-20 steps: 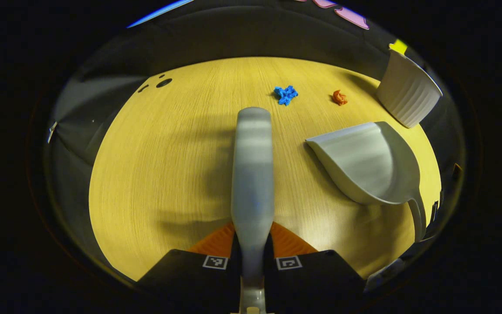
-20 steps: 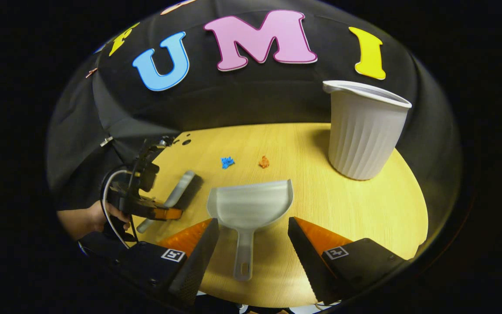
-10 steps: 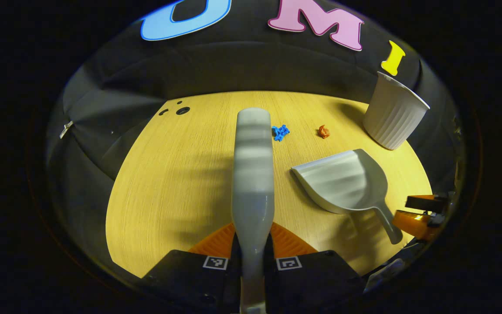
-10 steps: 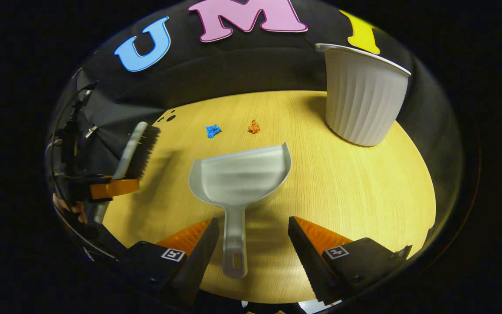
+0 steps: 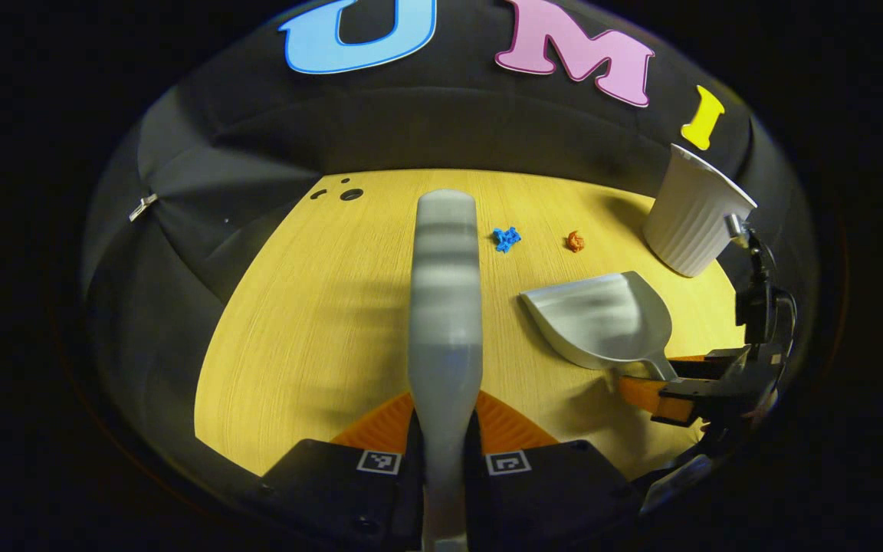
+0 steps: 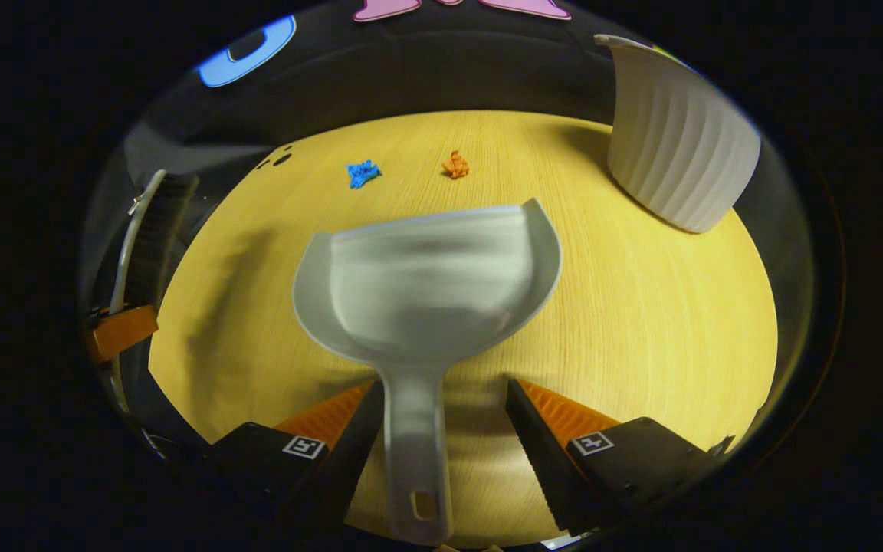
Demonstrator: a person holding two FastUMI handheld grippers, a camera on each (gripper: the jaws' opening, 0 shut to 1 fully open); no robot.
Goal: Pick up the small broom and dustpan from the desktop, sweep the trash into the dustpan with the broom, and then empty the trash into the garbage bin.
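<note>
On the yellow desk (image 6: 641, 322) the left gripper (image 5: 445, 441) already clenches the broom (image 5: 445, 291), the right gripper (image 6: 445, 422) stands released around the dustpan (image 6: 426, 284) handle, and both scraps (image 6: 363, 173) wait unswept near the bin (image 6: 679, 146).

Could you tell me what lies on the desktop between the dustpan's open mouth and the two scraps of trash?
Nothing: in the right gripper view, bare desktop runs from the dustpan to the blue scrap and orange scrap.

Round wooden tabletop (image 5: 319, 307), pale yellow grain, with small dark holes (image 5: 350, 194) near its far edge; black cloth backdrop (image 5: 426, 130).
</note>
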